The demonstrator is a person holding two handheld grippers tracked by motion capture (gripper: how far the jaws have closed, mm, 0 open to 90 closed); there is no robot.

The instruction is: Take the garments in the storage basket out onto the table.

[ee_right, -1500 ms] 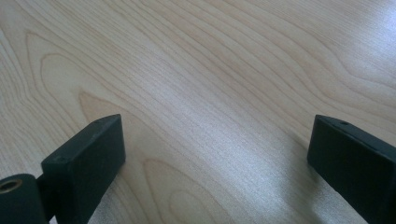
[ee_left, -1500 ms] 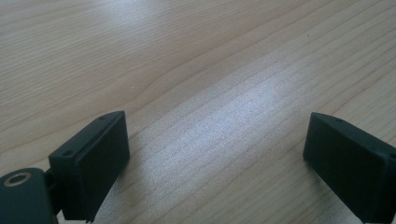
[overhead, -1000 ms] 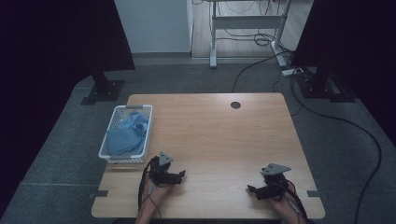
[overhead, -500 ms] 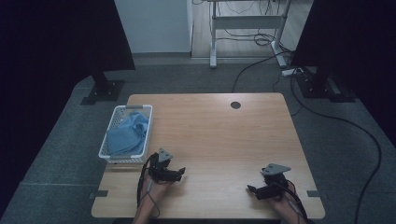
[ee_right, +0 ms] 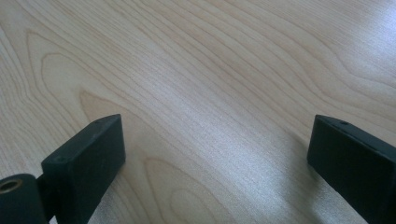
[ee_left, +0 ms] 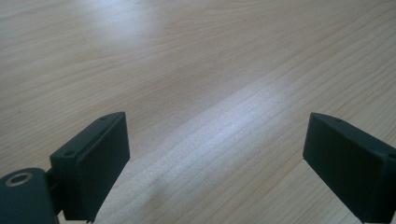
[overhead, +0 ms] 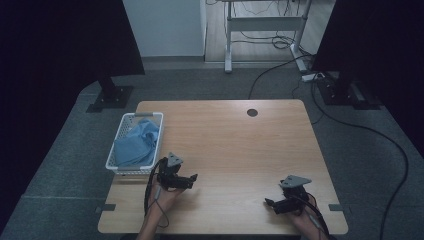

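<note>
On the wooden table (overhead: 235, 145) my left gripper (overhead: 192, 179) rests near the front left, just right of a white basket (overhead: 114, 154) that holds a blue cloth (overhead: 136, 143). In the left gripper view its jaws stand wide apart over bare wood, so the left gripper (ee_left: 215, 158) is open with nothing between them. My right gripper (overhead: 270, 203) lies near the front right corner. In the right gripper view the right gripper (ee_right: 217, 163) is also open over bare wood grain.
A round cable hole (overhead: 252, 112) sits near the table's far edge. Dark stands (overhead: 110, 95) and cables (overhead: 380, 135) lie on the grey floor around the table. A desk frame (overhead: 265, 22) stands behind.
</note>
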